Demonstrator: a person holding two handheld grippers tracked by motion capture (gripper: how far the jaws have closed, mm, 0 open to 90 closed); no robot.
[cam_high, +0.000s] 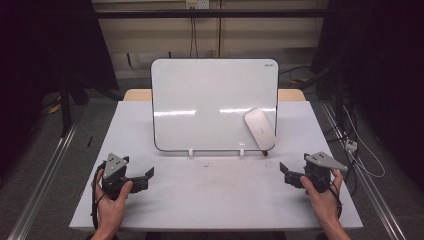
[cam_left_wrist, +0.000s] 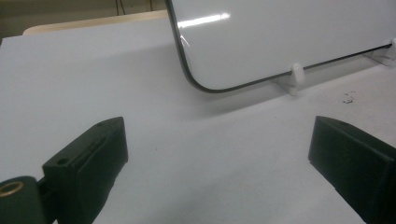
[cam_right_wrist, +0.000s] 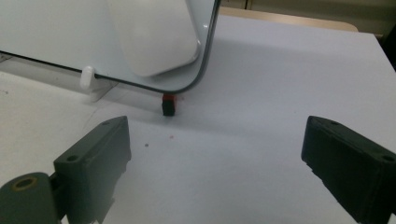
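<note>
White eraser (cam_high: 260, 127) clings to the propped whiteboard (cam_high: 210, 100), awaiting pickup; both claws, left (cam_high: 145, 177) and right (cam_high: 286, 172), are spread, empty.

In the right gripper view the whiteboard (cam_right_wrist: 56, 37) is cut off by the top and left edges, and the eraser (cam_right_wrist: 154, 37) on it by the top edge. The small black and red object (cam_right_wrist: 168, 105) under the board's corner is too small to be identified, as are the dark specks (cam_left_wrist: 347, 97) on the table (cam_left_wrist: 70, 84) in the left gripper view.
</note>
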